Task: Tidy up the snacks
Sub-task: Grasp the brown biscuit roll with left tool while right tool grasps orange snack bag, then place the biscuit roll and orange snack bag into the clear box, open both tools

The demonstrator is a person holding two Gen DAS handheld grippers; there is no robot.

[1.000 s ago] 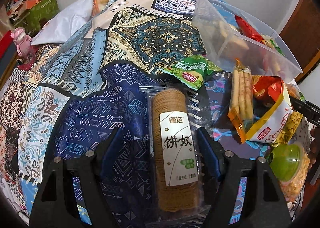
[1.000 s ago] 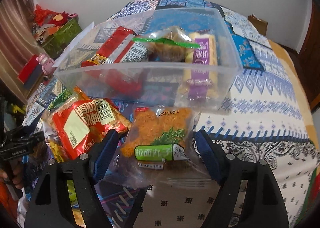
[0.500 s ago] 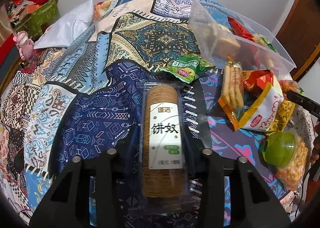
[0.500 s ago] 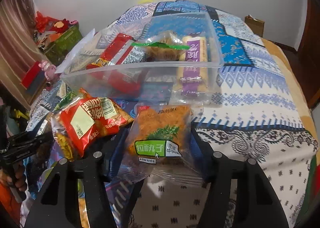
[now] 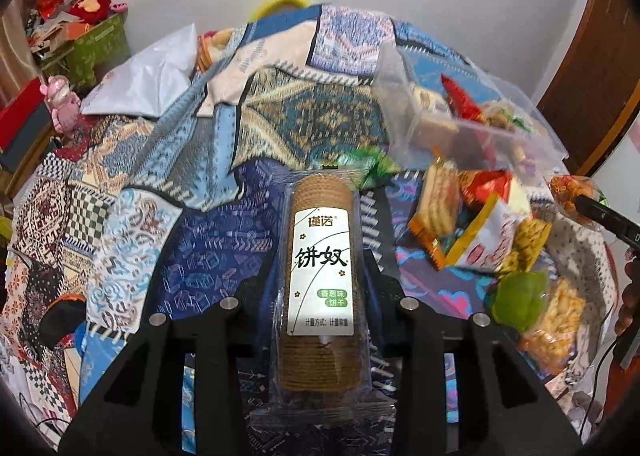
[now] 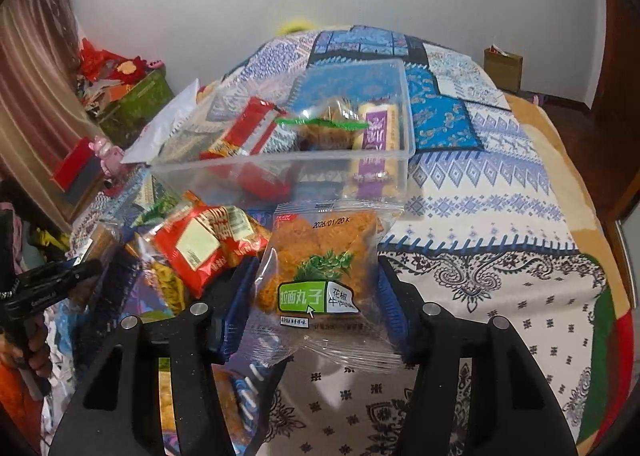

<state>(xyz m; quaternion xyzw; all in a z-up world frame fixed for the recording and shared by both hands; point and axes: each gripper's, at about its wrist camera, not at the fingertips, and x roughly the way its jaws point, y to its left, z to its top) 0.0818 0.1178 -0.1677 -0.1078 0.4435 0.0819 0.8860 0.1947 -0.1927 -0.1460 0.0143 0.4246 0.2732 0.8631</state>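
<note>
My left gripper is shut on a long clear pack of round brown biscuits with a white label, held lifted above the patterned bedspread. My right gripper is shut on a clear bag of orange noodle balls with a green label, held up in front of the clear plastic tub. The tub holds a red packet, a green-topped bag and a purple-labelled pack. The tub also shows in the left wrist view at the right.
Loose snacks lie between the grippers: a red and white bag, a stick-biscuit pack, a green jelly cup, a green packet. A white bag and a green box sit at far left.
Both grippers have closed on their packs and lifted them. The views have risen and tilted up, so more wall shows now.
</note>
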